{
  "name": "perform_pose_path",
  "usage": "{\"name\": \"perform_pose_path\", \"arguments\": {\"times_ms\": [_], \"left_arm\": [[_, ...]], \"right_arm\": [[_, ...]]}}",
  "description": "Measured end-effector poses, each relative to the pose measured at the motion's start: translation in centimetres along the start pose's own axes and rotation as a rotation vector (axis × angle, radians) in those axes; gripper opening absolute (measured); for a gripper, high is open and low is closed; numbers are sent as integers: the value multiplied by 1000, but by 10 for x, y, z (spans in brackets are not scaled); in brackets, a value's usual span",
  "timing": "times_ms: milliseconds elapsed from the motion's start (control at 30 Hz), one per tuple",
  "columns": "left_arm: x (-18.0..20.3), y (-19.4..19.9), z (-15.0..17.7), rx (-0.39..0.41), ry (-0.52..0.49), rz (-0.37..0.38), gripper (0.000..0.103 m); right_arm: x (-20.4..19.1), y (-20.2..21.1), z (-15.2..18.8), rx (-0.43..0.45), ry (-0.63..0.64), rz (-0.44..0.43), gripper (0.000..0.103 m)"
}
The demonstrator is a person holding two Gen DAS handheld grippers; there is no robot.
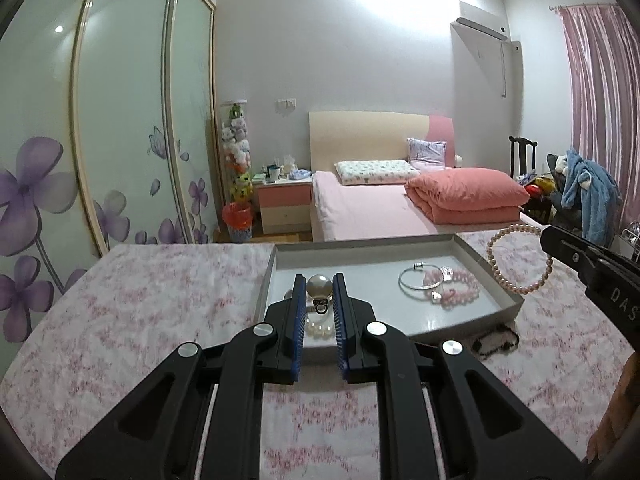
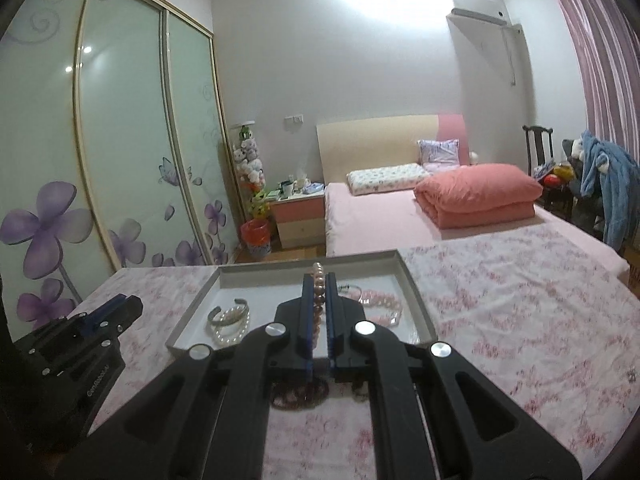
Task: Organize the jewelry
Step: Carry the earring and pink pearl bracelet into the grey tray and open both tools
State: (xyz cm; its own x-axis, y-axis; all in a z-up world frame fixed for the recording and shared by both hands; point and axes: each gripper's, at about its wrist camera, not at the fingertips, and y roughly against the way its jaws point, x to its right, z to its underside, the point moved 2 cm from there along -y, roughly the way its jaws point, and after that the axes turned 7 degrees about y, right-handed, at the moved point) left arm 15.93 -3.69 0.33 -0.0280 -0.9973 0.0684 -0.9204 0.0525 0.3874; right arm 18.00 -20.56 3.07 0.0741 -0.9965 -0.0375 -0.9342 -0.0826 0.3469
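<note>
A shallow grey tray (image 1: 500, 280) sits on the floral cloth; it also shows in the right wrist view (image 2: 416, 292). My left gripper (image 1: 319, 280) is shut on a large pearl clip (image 1: 319, 286), held above the tray's left part over a white pearl bracelet (image 1: 318, 330). My right gripper (image 2: 319, 280) is shut on a pink pearl bracelet (image 2: 319, 276), which hangs in the air right of the tray in the left wrist view (image 1: 516, 258). A silver bangle (image 1: 420, 282) and a pink bead bracelet (image 1: 456, 286) lie in the tray.
A dark beaded piece (image 1: 496, 340) lies on the cloth in front of the tray's near right corner. Another dark bracelet (image 2: 298, 394) lies under my right gripper. A bed with a folded pink quilt (image 1: 464, 196) stands behind the table.
</note>
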Motion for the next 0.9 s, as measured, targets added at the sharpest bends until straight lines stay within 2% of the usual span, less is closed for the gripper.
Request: {"name": "perform_pose_path", "arguments": {"times_ms": [400,900], "left_arm": [[3,-30,-19,20,18,4,14],[9,-87,-14,-41,18,25,14]], "right_arm": [[2,-30,-15,33,27,28,6],[7,-99,-6,-56,15,23,6]]}}
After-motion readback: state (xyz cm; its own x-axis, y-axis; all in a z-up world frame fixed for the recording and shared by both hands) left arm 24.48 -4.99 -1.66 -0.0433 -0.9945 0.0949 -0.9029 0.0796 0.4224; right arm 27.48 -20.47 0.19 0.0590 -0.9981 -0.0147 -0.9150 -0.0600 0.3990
